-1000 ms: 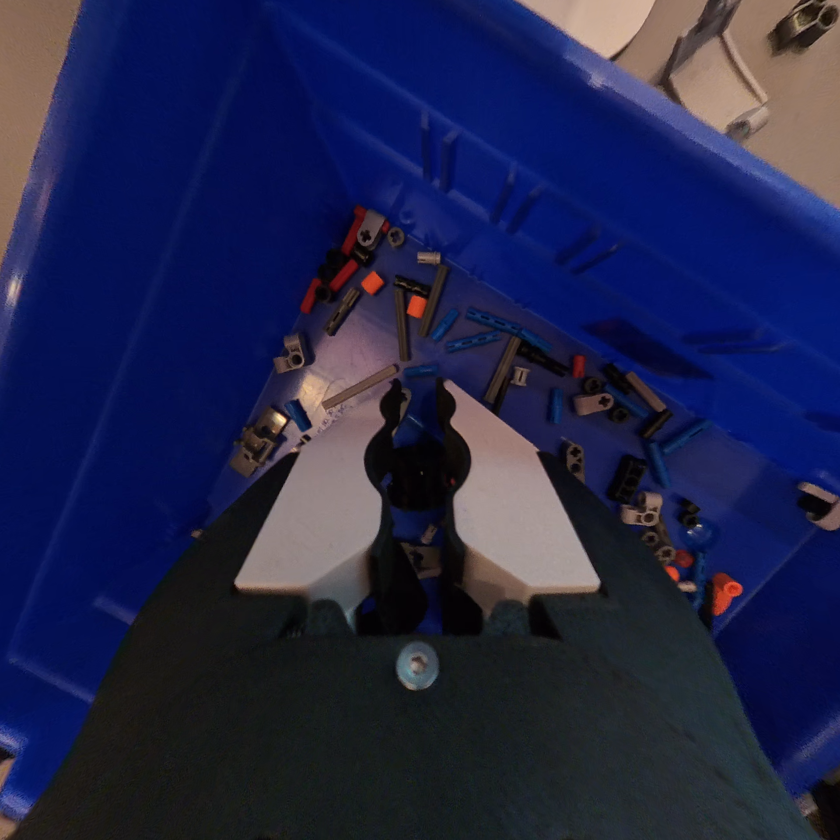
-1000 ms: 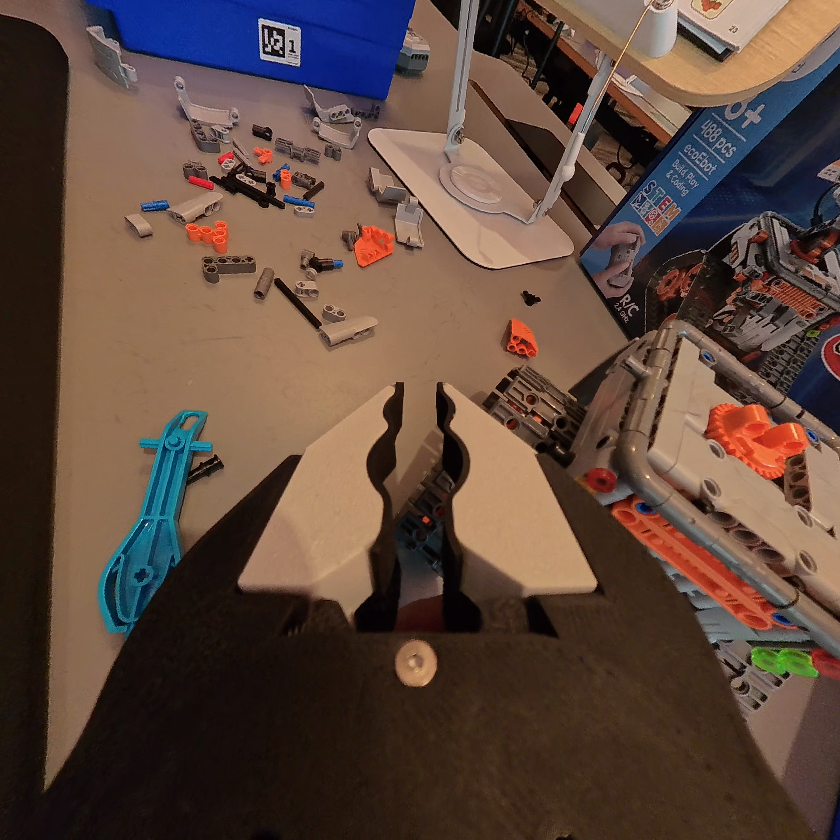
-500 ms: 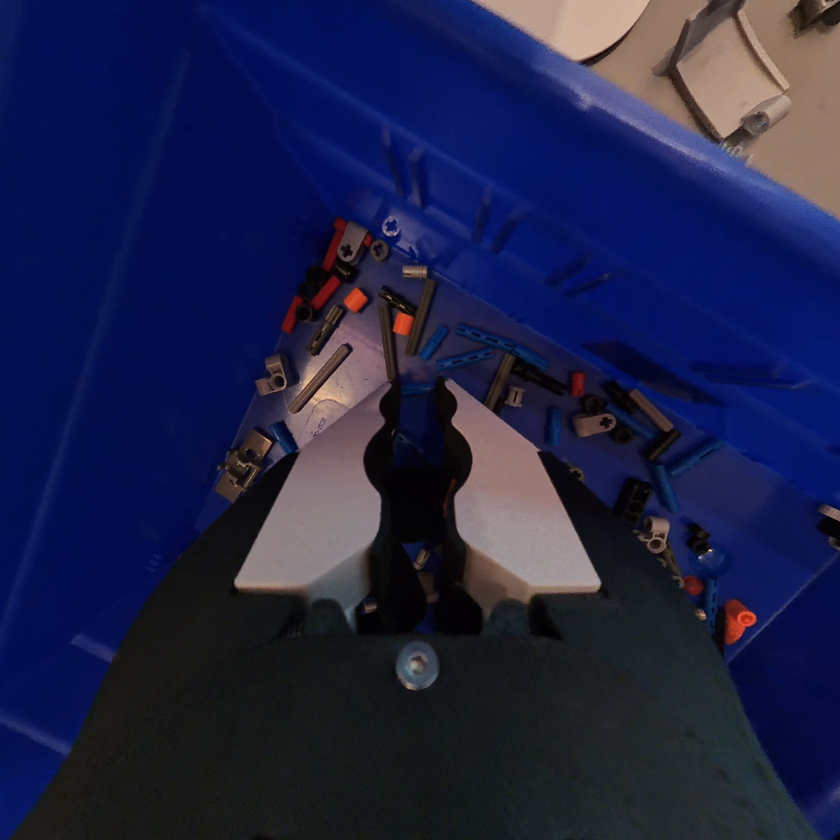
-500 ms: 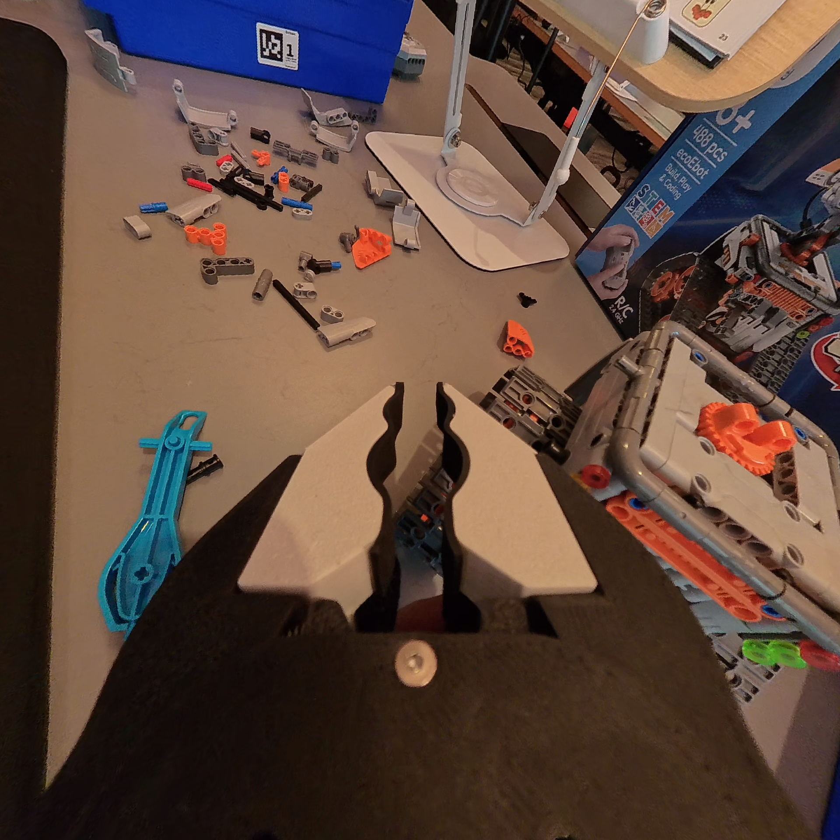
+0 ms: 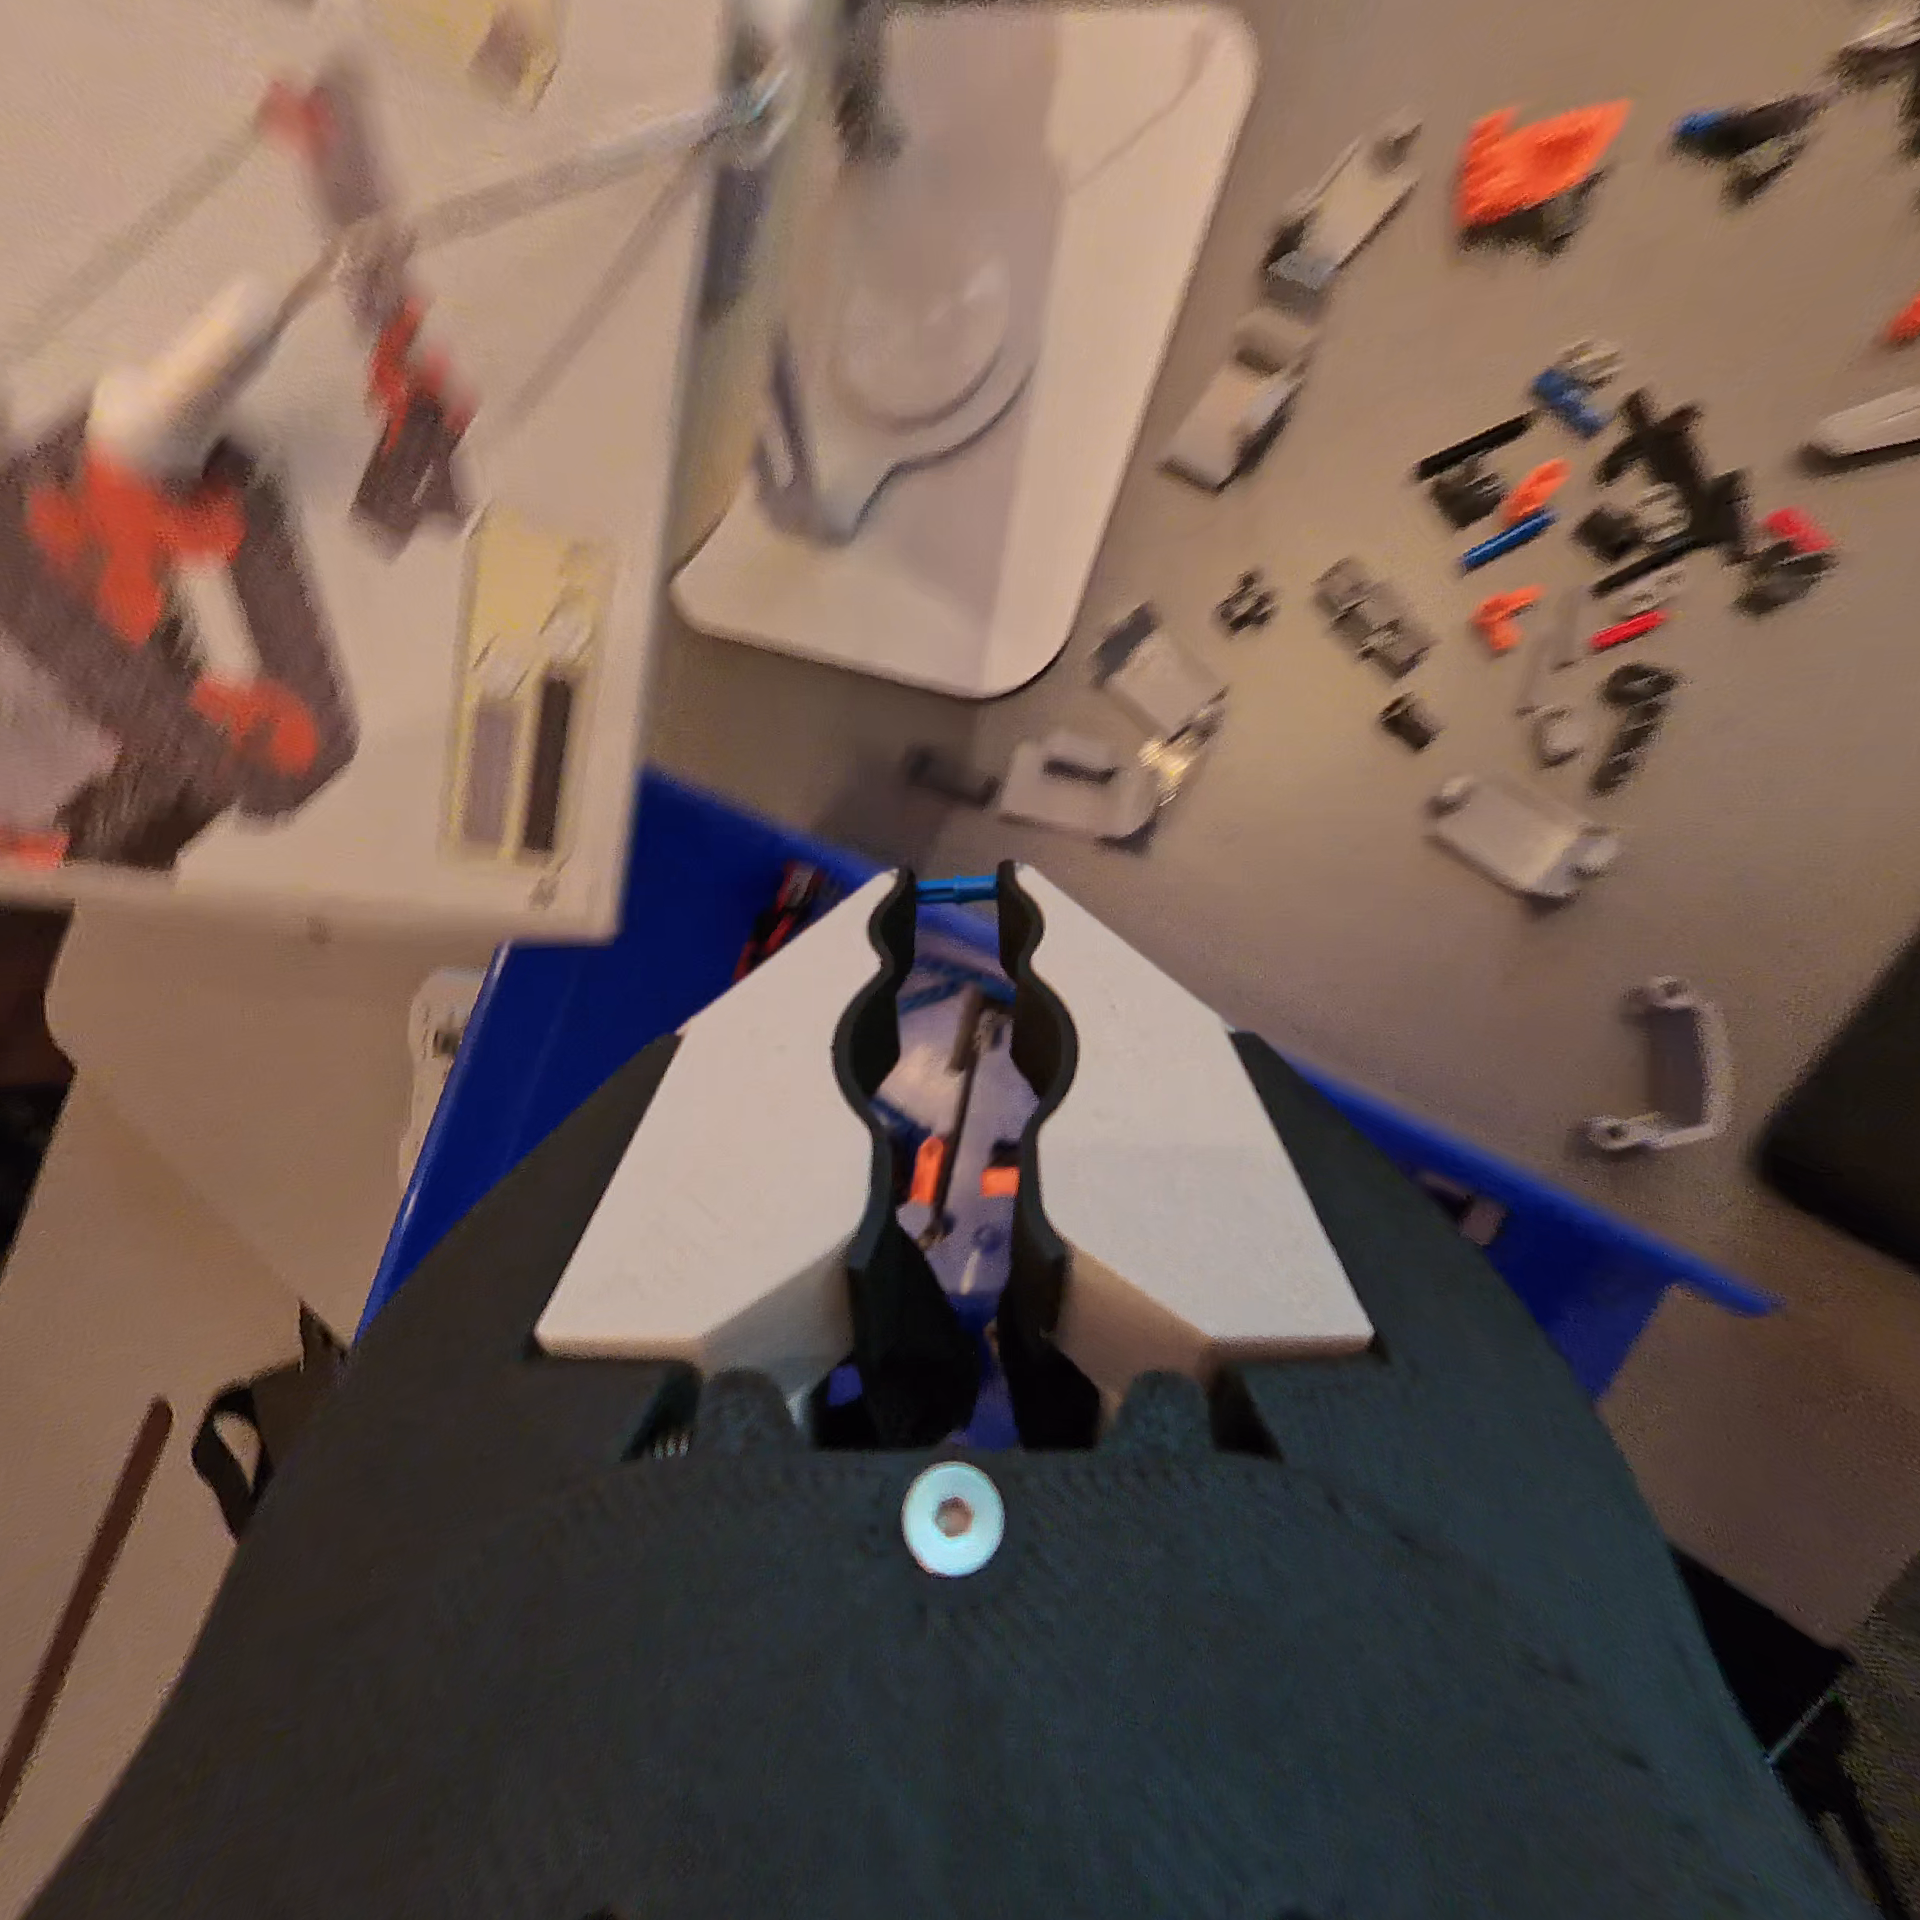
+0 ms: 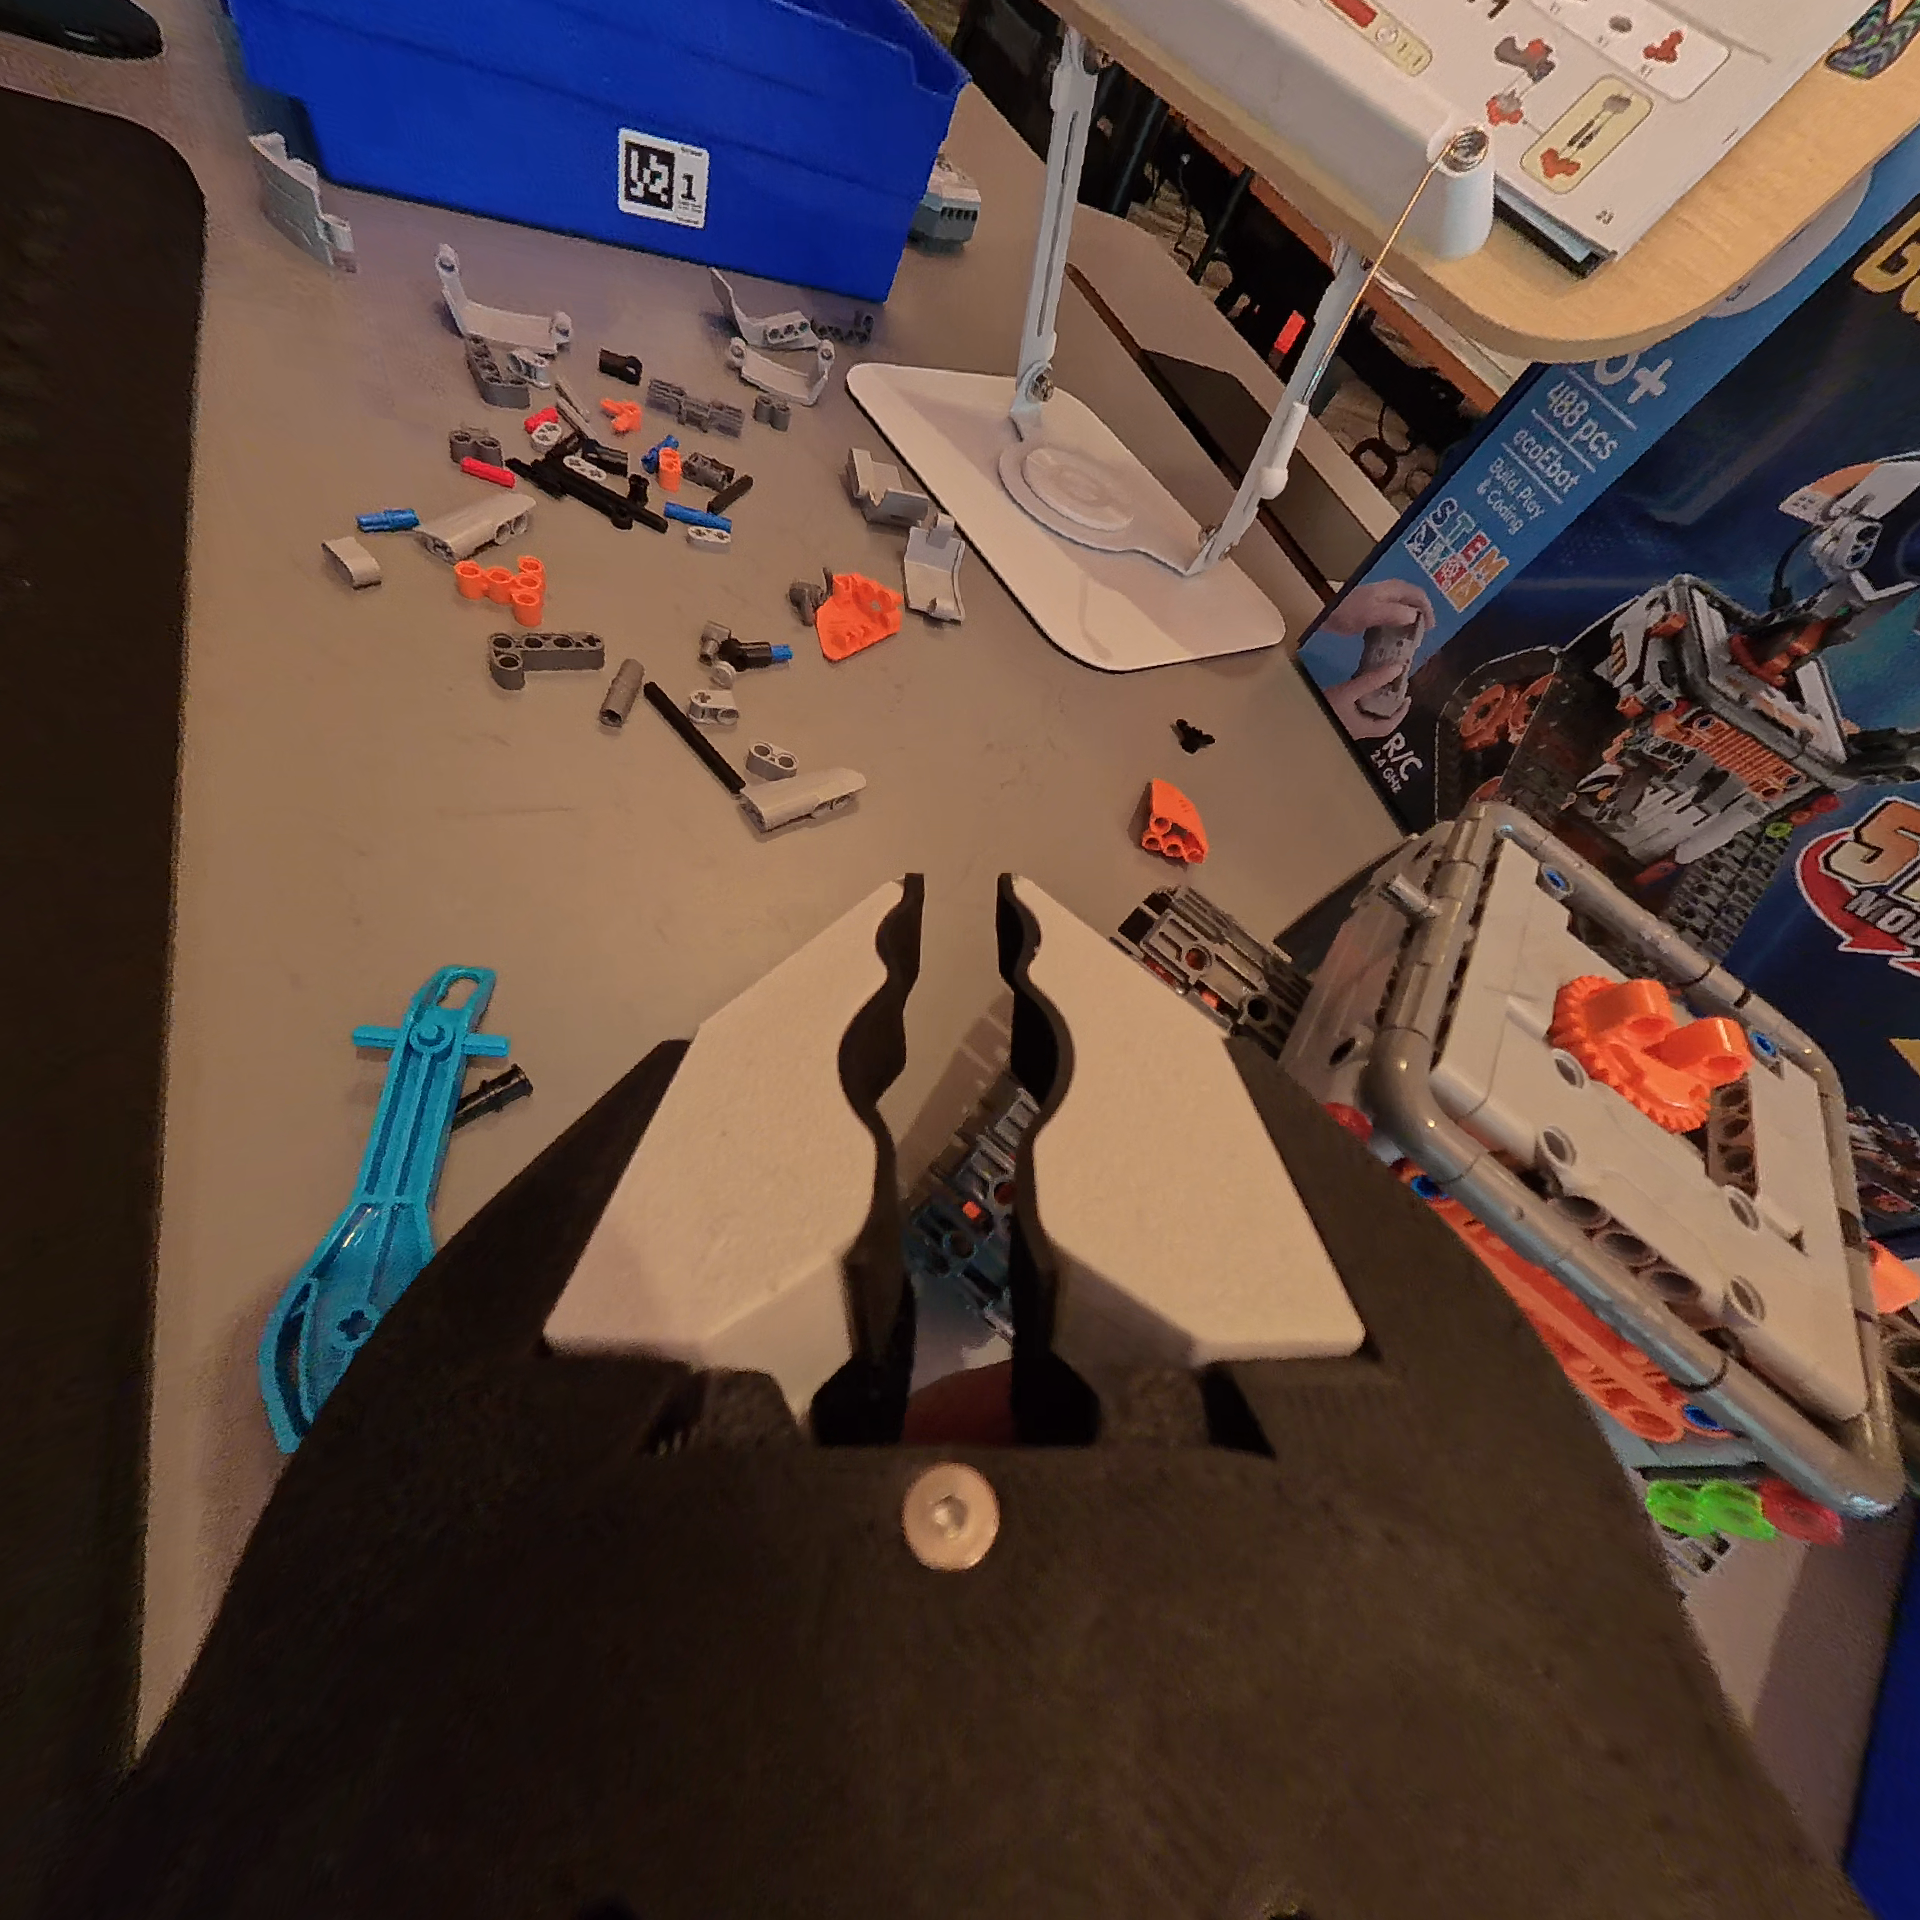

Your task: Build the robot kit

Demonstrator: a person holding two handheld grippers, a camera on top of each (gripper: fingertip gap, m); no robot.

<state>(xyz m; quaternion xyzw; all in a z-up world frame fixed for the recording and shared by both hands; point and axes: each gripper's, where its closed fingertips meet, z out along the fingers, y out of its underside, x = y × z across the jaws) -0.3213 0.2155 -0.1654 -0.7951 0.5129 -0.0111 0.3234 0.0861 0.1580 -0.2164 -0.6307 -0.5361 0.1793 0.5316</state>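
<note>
Blue pin (image 5: 957, 889) pinched at left tool (image 5: 957, 883) tips

Warm, dim light is seen throughout. The left wrist view is heavily motion-blurred from nine to three o'clock; the right wrist view is rendered sharp, with wide-angle bending at the edges.

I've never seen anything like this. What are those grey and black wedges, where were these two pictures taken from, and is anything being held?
They are two hand-held pincers, each carrying its own camera that looks along its fingers. The left gripper pinches a small blue pin at its tips, above a blue bin of loose parts; that picture is blurred. The right gripper is slightly open and holds nothing. It hovers over a grey table strewn with toy building pieces, beside a half-built model, a turquoise tool and a white stand.
</note>
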